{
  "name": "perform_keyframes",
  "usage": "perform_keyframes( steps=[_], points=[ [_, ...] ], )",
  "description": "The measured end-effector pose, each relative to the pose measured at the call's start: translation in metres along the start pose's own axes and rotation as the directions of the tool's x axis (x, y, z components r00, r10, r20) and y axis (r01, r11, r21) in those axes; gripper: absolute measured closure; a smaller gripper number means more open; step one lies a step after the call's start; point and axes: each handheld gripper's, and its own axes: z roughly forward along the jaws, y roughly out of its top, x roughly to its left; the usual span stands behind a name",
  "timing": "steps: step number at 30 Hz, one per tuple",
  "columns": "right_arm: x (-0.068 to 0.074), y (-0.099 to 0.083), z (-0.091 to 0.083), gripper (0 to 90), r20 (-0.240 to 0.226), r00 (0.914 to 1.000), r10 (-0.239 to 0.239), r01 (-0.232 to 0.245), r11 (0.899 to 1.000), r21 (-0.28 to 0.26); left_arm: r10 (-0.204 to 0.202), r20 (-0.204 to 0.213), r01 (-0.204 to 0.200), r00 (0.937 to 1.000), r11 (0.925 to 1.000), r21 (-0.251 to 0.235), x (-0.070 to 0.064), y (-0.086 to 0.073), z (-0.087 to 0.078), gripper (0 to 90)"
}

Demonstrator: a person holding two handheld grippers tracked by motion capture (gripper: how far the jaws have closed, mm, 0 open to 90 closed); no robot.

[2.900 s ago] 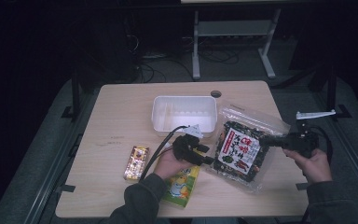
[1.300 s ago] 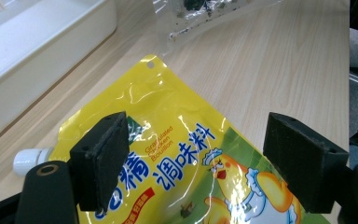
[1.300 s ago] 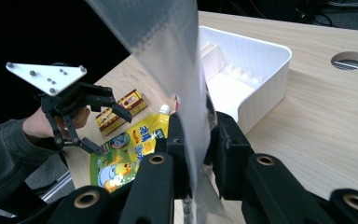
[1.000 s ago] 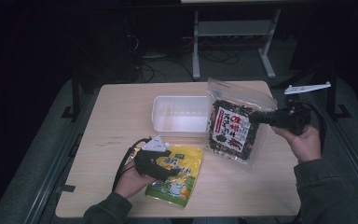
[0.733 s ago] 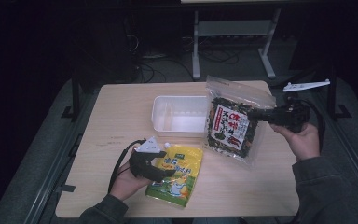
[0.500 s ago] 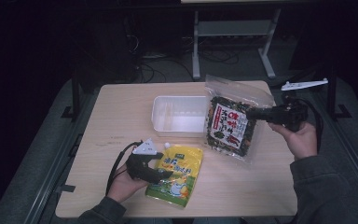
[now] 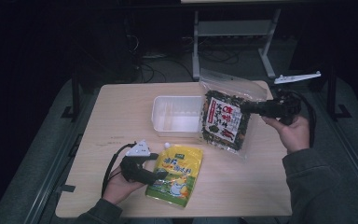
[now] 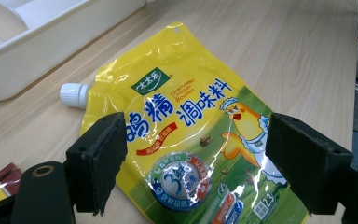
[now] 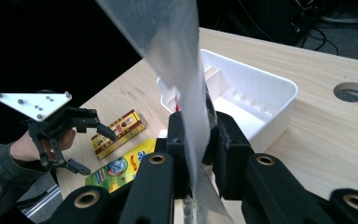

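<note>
A clear bag of dark snacks with a red and white label point(image 7: 224, 119) hangs upright above the table, its lower left overlapping the right end of the white tray point(image 7: 175, 116). My right gripper point(image 7: 246, 108) is shut on the bag's right edge; in the right gripper view the clear film point(image 9: 177, 60) runs up between the closed jaws of the right gripper point(image 9: 198, 135). A yellow spout pouch point(image 7: 175, 175) lies flat near the front edge. My left gripper point(image 7: 162, 174) is open at its left side, and the pouch point(image 8: 191, 116) lies between the jaws of the left gripper point(image 8: 196, 168).
A small red and yellow packet point(image 9: 119, 132) lies on the table beside the left gripper point(image 9: 91, 144). The tray point(image 9: 261, 93) holds nothing and has ribbed inner walls. A round cable hole point(image 9: 351, 92) sits near the table's back edge. Bare tabletop point(image 7: 121, 116) stretches left of the tray.
The right gripper lifted the snack bag off the table and has carried it left to the tray's right end. The left gripper drew back to the pouch's left side and now holds still.
</note>
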Motion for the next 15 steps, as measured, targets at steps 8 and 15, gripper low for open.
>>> perform_keyframes(
  steps=[8, 15],
  points=[
    [0.002, 0.009, 0.016, 77.6, 0.002, 1.0, -0.005, 0.005, 1.0, -0.004, -0.01, -0.008, 0.01, 0.9999, 0.9999, -0.013, 0.003, -0.002, -0.006, 20.0],
    [0.003, 0.02, 0.025, 77.6, 0.014, 0.9999, -0.006, 0.007, 1.0, -0.02, -0.016, -0.009, 0.016, 0.9998, 0.9998, -0.015, 0.004, -0.002, -0.006, 19.8]
  ],
)
